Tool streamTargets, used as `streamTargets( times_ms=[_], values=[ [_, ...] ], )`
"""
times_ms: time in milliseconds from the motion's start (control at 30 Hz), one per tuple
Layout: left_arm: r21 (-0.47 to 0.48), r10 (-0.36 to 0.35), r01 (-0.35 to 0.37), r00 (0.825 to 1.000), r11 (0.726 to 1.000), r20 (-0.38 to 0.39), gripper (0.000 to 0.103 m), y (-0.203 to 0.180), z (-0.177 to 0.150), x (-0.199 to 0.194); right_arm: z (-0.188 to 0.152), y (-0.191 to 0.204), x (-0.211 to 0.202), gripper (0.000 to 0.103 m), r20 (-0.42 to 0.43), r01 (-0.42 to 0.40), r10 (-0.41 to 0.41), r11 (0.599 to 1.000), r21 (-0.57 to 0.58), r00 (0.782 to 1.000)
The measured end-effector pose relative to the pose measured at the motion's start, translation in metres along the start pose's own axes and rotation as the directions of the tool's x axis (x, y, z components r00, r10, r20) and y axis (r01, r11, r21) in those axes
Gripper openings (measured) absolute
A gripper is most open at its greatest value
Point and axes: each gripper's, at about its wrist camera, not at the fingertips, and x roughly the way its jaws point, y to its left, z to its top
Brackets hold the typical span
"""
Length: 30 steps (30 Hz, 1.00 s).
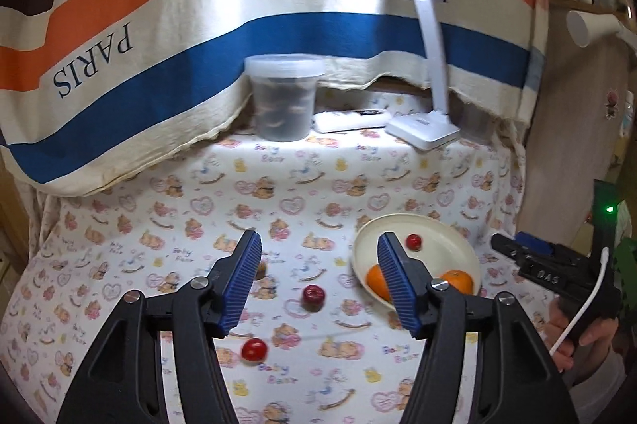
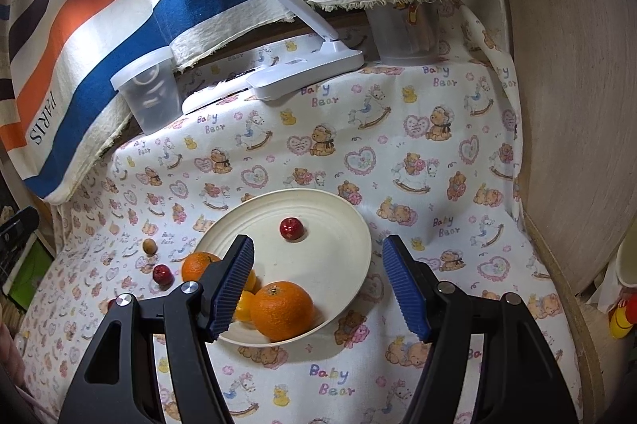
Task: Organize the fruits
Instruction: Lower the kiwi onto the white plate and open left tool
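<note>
A cream plate holds oranges and a small dark red fruit. On the cloth left of it lie a dark red fruit, a bright red fruit and a small brown fruit. My left gripper is open and empty above the dark red fruit. My right gripper is open and empty above the plate's right side; it also shows in the left wrist view.
At the back stand a lidded plastic tub, a white desk lamp, a white flat device and a clear container. A striped cloth hangs behind. A curved wooden edge bounds the right side.
</note>
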Motion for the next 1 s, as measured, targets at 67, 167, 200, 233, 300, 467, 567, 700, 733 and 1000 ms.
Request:
streamTargets(
  times_ms=[67,167,200,233,300,467,567,700,733,1000],
  values=[
    [0.046,0.021,-0.021,1.0,0.999,0.008,0.071,-0.001,-0.001,0.002,-0.001,0.0,0.001,0.069,0.0,0.008,-0.008,1.0,-0.005,1.0],
    [0.096,0.058,-0.064,0.996,0.993,0.061,0.083,-0.005,-0.003,0.003,-0.001,0.0,0.004,0.069,-0.003,0.009,-0.009,1.0,-0.007,1.0],
    [0.096,0.065,-0.072,0.995,0.993,0.074,0.085,-0.004,-0.002,0.003,-0.001,0.0,0.004,0.069,-0.002,0.012,-0.012,1.0,-0.007,1.0],
    [0.09,0.072,-0.079,0.994,0.993,0.083,0.091,-0.003,-0.002,0.005,-0.002,0.0,0.004,0.069,0.001,0.014,-0.014,1.0,-0.007,1.0],
    [0.068,0.085,-0.092,0.991,0.993,0.104,0.097,0.001,-0.001,0.009,-0.002,0.0,0.004,0.069,0.007,0.018,-0.018,1.0,-0.009,1.0],
    [0.016,0.125,-0.129,0.983,0.992,0.134,0.097,0.022,-0.006,0.03,-0.004,0.003,0.004,0.069,0.0,0.015,-0.015,1.0,-0.019,1.0],
    [-0.052,0.117,-0.112,0.988,0.992,0.104,0.097,0.044,-0.018,0.043,-0.005,0.008,0.002,0.069,0.008,0.014,-0.014,0.999,-0.039,1.0],
    [-0.082,0.144,-0.141,0.989,0.987,0.036,0.097,0.059,-0.027,0.051,-0.008,0.016,0.003,0.069,0.02,0.025,-0.023,0.997,-0.074,1.0],
    [-0.101,0.138,-0.134,0.99,0.986,0.034,0.097,0.062,-0.026,0.05,-0.009,0.018,0.004,0.069,0.018,0.024,-0.023,0.996,-0.081,1.0],
    [-0.161,0.157,-0.15,0.987,0.975,0.031,0.097,0.085,-0.025,0.05,-0.004,0.029,-0.006,0.069,0.075,0.05,-0.042,0.994,-0.101,0.996]
  ],
)
